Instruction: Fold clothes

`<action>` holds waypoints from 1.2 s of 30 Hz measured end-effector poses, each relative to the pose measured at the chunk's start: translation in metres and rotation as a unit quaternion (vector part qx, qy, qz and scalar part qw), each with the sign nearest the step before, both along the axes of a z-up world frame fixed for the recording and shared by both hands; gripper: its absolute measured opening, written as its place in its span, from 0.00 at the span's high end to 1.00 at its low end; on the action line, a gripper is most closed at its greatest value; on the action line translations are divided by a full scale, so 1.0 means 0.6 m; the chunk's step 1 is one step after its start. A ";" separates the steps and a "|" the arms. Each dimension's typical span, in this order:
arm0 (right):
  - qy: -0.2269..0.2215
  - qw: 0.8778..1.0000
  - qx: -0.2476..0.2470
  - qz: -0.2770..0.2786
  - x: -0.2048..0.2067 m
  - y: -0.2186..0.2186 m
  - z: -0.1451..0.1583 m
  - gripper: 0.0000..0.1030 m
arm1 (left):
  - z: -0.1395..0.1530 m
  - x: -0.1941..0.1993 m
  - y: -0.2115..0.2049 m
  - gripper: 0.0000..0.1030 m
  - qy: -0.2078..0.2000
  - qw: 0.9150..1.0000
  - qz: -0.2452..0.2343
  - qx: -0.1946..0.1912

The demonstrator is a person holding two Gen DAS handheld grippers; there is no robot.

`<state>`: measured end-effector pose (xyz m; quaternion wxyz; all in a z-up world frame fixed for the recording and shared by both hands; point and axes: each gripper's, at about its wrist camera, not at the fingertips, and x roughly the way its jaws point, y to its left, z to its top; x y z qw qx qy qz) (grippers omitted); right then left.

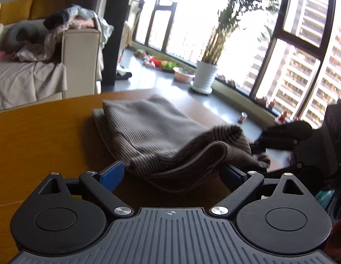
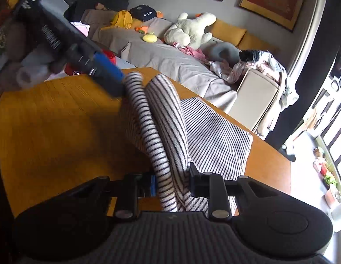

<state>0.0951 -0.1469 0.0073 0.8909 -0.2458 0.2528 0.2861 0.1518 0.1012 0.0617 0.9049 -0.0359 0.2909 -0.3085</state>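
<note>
Right gripper (image 2: 172,181): my jaws are clamped on a raised fold of the striped sweater (image 2: 205,132). Left gripper (image 1: 171,171): my jaws stand wide apart, the sweater's edge between them, unpressed. Sweater: lies partly folded on the wooden tabletop (image 2: 60,127).

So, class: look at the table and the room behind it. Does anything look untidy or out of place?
Yes. The striped garment on the wooden table is only half folded: one end lies flat, the other is bunched into a raised roll. Behind, a heap of clothes spills over the sofa arm.
</note>
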 end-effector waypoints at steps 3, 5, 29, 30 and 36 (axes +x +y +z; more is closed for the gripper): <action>0.024 1.000 -0.012 0.014 -0.017 -0.001 0.014 0.77 | -0.001 0.039 0.004 0.13 -0.005 1.000 0.030 0.003; 0.038 0.999 -0.026 0.029 -0.032 0.003 0.024 0.78 | -0.023 0.067 -0.014 0.22 0.008 0.999 0.020 0.024; 0.122 0.990 0.056 0.031 0.301 -0.030 0.000 0.52 | -0.009 0.108 0.015 0.26 -0.023 0.998 -0.045 0.029; 0.120 0.991 0.061 0.024 0.296 -0.031 0.000 0.50 | 0.009 0.111 0.012 0.25 -0.038 0.998 -0.052 0.012; 0.083 0.994 0.055 -0.039 0.293 -0.039 0.014 0.11 | 0.030 0.134 -0.103 0.18 -0.078 0.984 -0.161 0.002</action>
